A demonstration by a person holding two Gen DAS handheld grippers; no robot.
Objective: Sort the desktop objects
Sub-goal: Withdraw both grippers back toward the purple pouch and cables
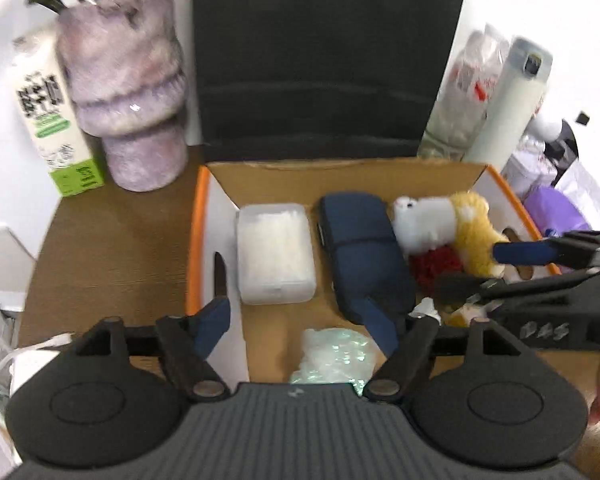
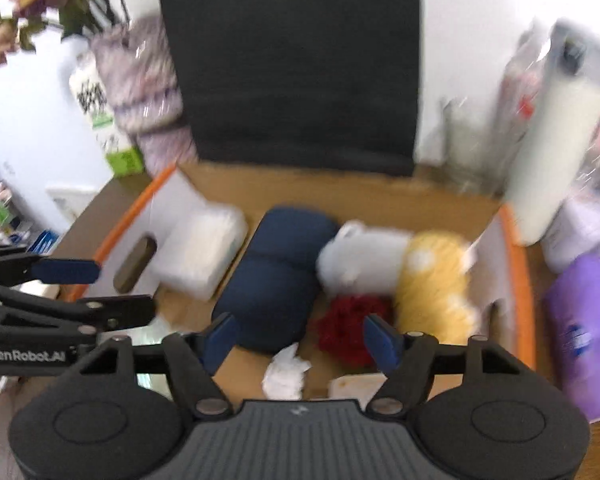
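Note:
An orange-rimmed cardboard box [image 1: 196, 240] [image 2: 520, 280] holds a clear plastic case [image 1: 276, 256] [image 2: 204, 252], a navy pouch [image 1: 364, 256] [image 2: 276, 276], a white and yellow plush toy [image 1: 452, 228] [image 2: 436, 280], a red fluffy ball [image 1: 432, 268] [image 2: 352, 320], a crumpled tissue [image 2: 286, 372] and a shiny plastic wrapper [image 1: 332, 356]. My left gripper [image 1: 298, 324] [image 2: 108, 288] hangs open over the box's near left part, above the wrapper, holding nothing. My right gripper [image 2: 300, 338] [image 1: 496, 270] stands open over the near right part, above the tissue, also holding nothing.
The box sits on a wooden desk [image 1: 112, 240]. Behind it stands a black panel [image 1: 324, 56]. A fuzzy purple vase [image 1: 128, 92] and a carton [image 1: 56, 120] stand at back left. A white bottle [image 1: 508, 104] and a purple pack [image 2: 584, 336] crowd the right.

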